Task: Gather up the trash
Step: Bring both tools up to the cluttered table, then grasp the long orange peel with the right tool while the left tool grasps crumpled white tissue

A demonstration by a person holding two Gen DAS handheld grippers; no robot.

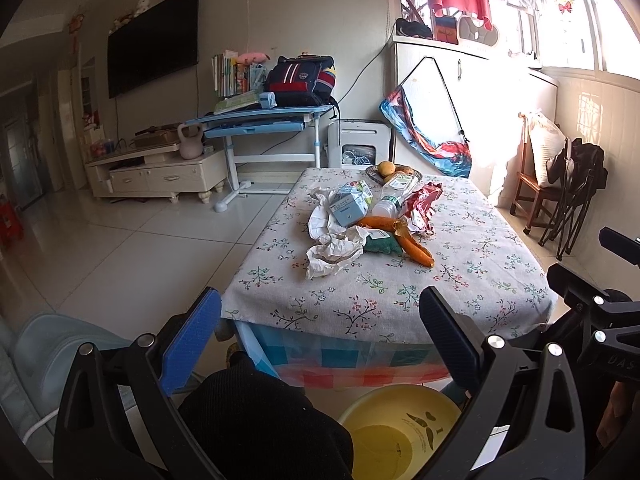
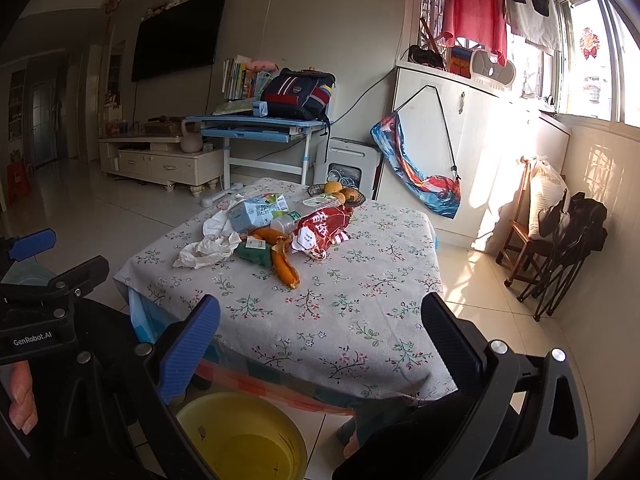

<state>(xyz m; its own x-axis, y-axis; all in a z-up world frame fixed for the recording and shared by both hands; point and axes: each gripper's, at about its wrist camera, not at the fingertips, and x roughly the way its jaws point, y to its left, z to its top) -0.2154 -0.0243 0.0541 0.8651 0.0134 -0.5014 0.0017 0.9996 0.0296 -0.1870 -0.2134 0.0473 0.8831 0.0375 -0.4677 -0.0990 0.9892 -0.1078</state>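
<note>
Left gripper [image 1: 320, 344]: jaws wide apart, nothing between them. Blue ribbed pad [image 1: 191, 346] at 7 o'clock in the left wrist view, black pad [image 1: 450, 344] at 5 o'clock. In the right wrist view the same unit's body shows at 9 o'clock, with bare fingers [image 2: 22, 396] of the holding hand curled at its lower edge.

Right gripper [image 2: 320, 344]: jaws likewise spread wide and empty. Blue pad [image 2: 190, 346] at 7 o'clock in its own view, black pad [image 2: 450, 344] at 5 o'clock. Its black frame enters the left wrist view at 3 to 4 o'clock.

Both units level, side by side, fingers pointing forward.
</note>
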